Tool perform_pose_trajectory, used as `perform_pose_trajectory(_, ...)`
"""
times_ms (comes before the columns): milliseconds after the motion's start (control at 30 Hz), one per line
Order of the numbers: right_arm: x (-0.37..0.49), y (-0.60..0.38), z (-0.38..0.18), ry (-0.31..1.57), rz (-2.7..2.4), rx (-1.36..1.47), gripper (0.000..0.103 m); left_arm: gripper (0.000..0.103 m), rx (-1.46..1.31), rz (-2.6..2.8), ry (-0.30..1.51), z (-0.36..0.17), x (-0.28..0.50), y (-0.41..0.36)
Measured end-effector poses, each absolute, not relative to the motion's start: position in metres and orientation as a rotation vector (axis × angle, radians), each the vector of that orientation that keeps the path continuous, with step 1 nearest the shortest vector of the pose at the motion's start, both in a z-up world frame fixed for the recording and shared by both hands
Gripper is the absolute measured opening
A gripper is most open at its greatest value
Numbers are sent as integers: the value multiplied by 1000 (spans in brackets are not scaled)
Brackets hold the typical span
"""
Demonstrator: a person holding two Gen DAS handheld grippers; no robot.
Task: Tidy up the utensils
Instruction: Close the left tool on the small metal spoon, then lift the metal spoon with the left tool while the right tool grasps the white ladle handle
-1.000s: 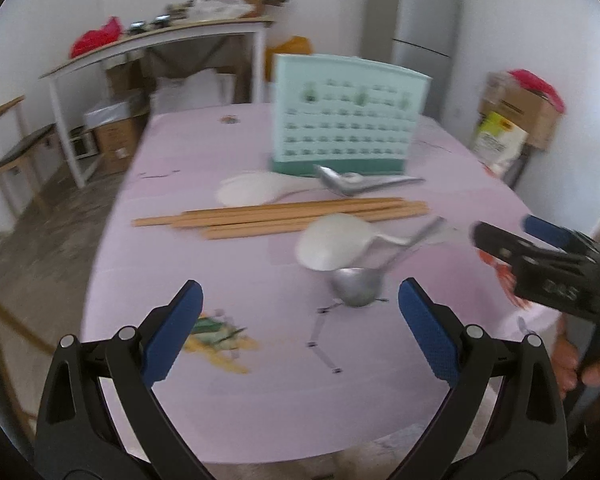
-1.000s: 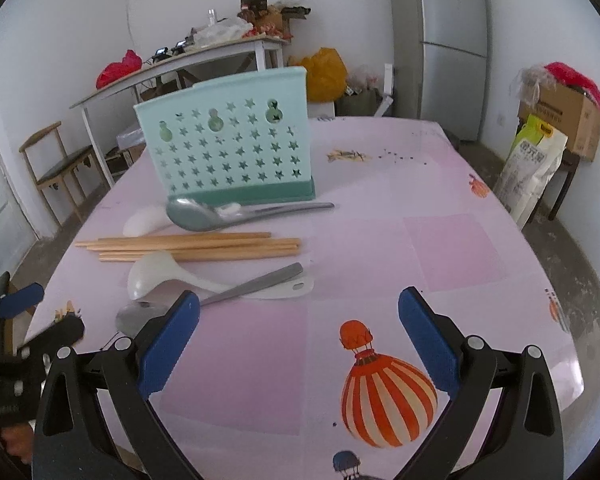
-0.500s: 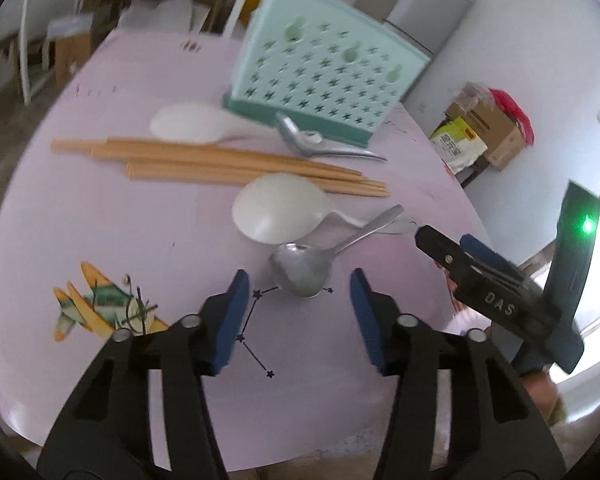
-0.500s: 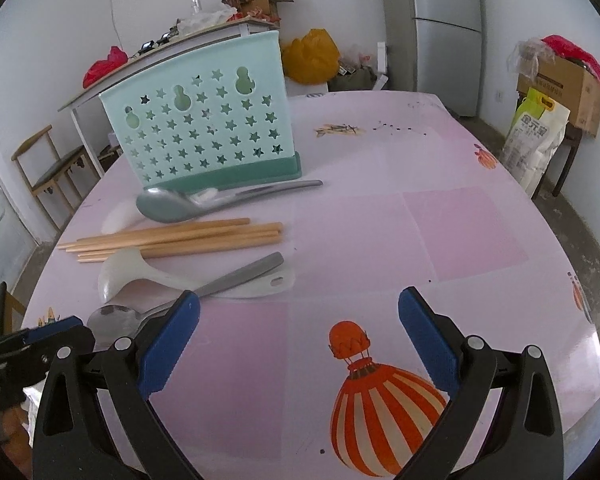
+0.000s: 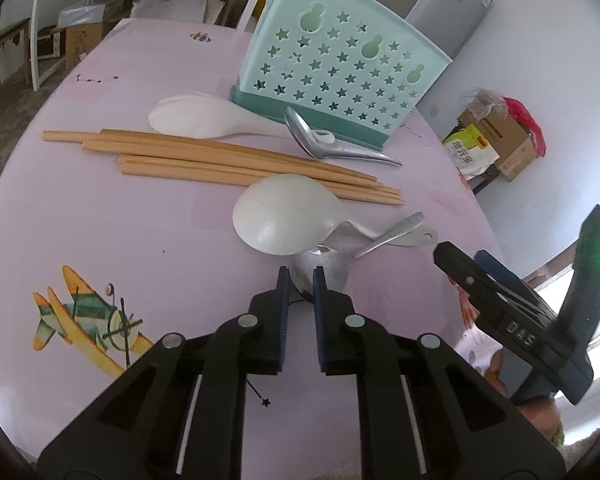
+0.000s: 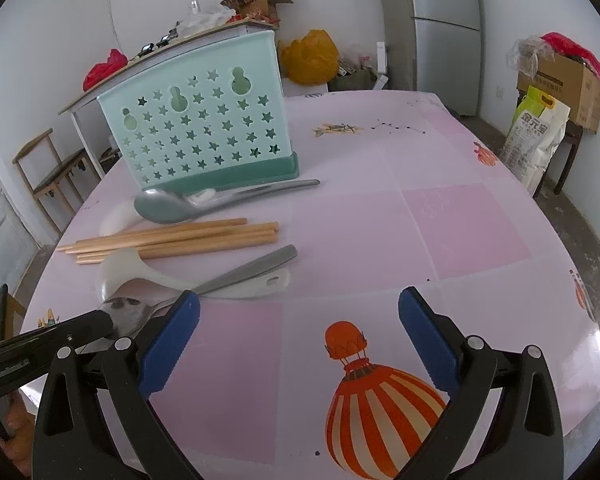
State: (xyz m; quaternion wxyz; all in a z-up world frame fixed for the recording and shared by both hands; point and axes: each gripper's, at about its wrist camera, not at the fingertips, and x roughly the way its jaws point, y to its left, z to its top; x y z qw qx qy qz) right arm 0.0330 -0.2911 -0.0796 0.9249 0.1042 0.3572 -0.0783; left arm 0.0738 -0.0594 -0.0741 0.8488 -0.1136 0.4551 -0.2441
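A: Target noted: small polished steel spoon (image 5: pixel 320 270) on pink patterned tablecloth (image 5: pixel 100 216), bowl toward near edge, handle angled away across handle of white plastic rice paddle (image 5: pixel 288 220).

B: Handling?

A: Light, rigid, slick. Thin rounded bowl edge, likely to squirt out of a pinch or pivot under its own handle. Better purchase judged at neck or flat handle, not at bowl rim.

B: Left gripper (image 5: pixel 301 280)?

A: Jaws closing, nearly together, blue pads flanking near rim of spoon bowl. Firm pinch not confirmed; rim between pads, contact hard to read.

B: Right gripper (image 6: pixel 300 328)?

A: Spread wide, nothing between pads, hanging over hot-air-balloon print (image 6: pixel 380 392) at table edge.

B: Against earlier frame?

A: Left jaws then fully spread and set well back from spoon; now drawn in, lower, rolled, close over bowl. Right side hardly changed. Utensils unmoved: bundle of tan wooden chopsticks (image 5: pixel 220 160), second white paddle (image 5: pixel 204 118), larger steel spoon (image 5: pixel 328 146) beside mint-green star-perforated plastic holder (image 5: pixel 336 68).

B: Holder contents?

A: Nothing seen loaded yet.
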Motion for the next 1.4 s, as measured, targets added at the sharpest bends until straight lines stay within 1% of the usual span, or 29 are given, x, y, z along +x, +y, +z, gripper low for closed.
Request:
perform_pose_trajectory(200, 24, -289, -69, 699, -177, 188, 97, 7, -236, -502, 956, -73, 74, -60)
perform_pose_trajectory(267, 21, -289, -64, 688, -184, 180, 97, 5, -239, -505, 965, -72, 71, -56)
perform_pose_trajectory(367, 17, -288, -57, 670, -188, 157, 97, 2, -240, -522, 978, -69, 66, -44)
perform_pose_trajectory(533, 17, -282, -43, 638, -150, 90, 96, 1, -211, -515, 983, -65, 54, -15)
perform_pose_trajectory(633, 24, -274, -33, 621, -71, 24, 90, 0, -237, -520, 975, -62, 52, 5)
perform_pose_trajectory(700, 29, -265, -27, 620, 2, -30, 83, 0, -247, -521, 963, -61, 49, 15)
perform_pose_trajectory(733, 32, -260, -25, 623, 36, -56, 81, 0, -250, -523, 954, -60, 48, 22)
perform_pose_trajectory(800, 37, -250, -23, 634, 100, -104, 73, 0, -272, -528, 939, -58, 45, 34)
perform_pose_trajectory(833, 40, -245, -24, 643, 133, -131, 72, 0, -292, -535, 929, -57, 43, 40)
perform_pose_trajectory(900, 43, -237, -28, 659, 161, -181, 64, 0, -336, -549, 894, -51, 40, 55)
perform_pose_trajectory(1033, 48, -224, -44, 725, 227, -253, 56, 0, -391, -554, 850, -43, 34, 81)
perform_pose_trajectory(1167, 57, -203, -61, 765, 278, -372, 46, 0, -432, -552, 837, -40, 34, 96)
perform_pose_trajectory(1267, 64, -190, -68, 782, 312, -434, 43, 0, -442, -538, 809, -33, 32, 107)
perform_pose_trajectory(1400, 73, -175, -78, 820, 345, -510, 34, 0, -467, -519, 776, -26, 28, 119)
